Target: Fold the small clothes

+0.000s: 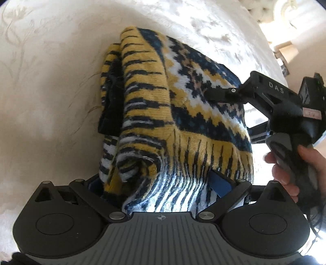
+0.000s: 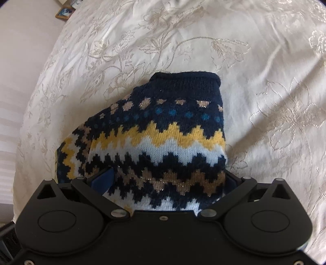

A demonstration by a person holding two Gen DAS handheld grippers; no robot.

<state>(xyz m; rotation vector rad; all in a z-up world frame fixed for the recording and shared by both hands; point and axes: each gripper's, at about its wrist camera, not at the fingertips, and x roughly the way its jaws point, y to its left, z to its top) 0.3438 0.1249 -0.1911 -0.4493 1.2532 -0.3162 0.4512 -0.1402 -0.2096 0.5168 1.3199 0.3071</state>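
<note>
A small knitted sweater [image 1: 183,114] in navy, yellow and white zigzag lies folded on a cream embroidered bedspread [image 1: 51,91]. My left gripper [image 1: 163,183] has its fingers spread wide, with the sweater's striped hem bunched between them; one blue pad [image 1: 221,183] shows. My right gripper [image 1: 216,95] reaches in from the right, its fingers on the sweater's far side. In the right wrist view the sweater [image 2: 163,134] fills the space between the right gripper's [image 2: 167,181] spread fingers, its navy collar pointing away; a blue pad [image 2: 104,180] shows at the left.
The bedspread [image 2: 264,81] spreads all around the sweater. A person's hand [image 1: 289,169] holds the right gripper's handle. Room furniture [image 1: 285,51] lies beyond the bed's far right edge, and a small framed picture [image 2: 64,12] sits off the bed at top left.
</note>
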